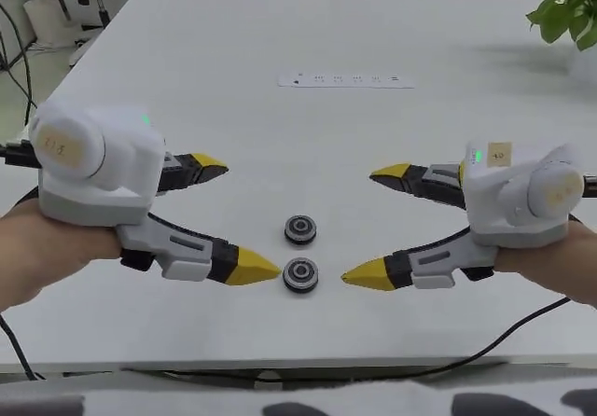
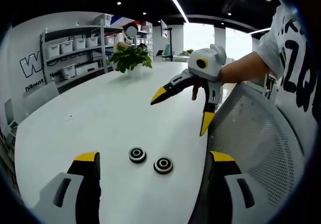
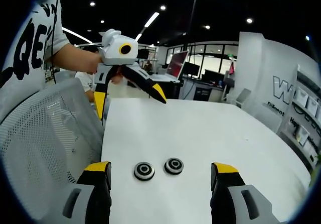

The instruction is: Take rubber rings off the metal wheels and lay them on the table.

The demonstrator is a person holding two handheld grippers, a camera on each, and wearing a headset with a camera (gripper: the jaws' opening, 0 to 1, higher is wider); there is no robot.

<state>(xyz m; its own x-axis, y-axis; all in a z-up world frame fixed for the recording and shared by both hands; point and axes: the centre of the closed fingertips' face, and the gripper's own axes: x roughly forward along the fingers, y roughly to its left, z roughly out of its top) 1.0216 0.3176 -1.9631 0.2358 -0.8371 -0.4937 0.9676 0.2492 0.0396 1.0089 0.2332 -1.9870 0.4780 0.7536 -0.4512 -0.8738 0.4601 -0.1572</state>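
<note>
Two small metal wheels with black rubber rings lie flat on the white table point(image 1: 233, 43), one farther point(image 1: 300, 230) and one nearer point(image 1: 300, 274) to the front edge. My left gripper point(image 1: 238, 218) is open to their left. My right gripper point(image 1: 371, 223) is open to their right. Both hover with yellow tips pointing inward at the wheels, touching neither. In the left gripper view the wheels point(image 2: 137, 154) point(image 2: 163, 165) lie just ahead between my own jaws, with the right gripper point(image 2: 181, 113) beyond. The right gripper view shows the same pair point(image 3: 144, 171) point(image 3: 174, 165) and the left gripper point(image 3: 129, 102) opposite.
A flat white strip with small marks point(image 1: 345, 80) lies mid-table farther back. A green plant point(image 1: 564, 6) stands at the far right corner. A black cable point(image 1: 280, 371) runs along the front edge. A mesh chair back point(image 2: 251, 133) sits beside the table's near side.
</note>
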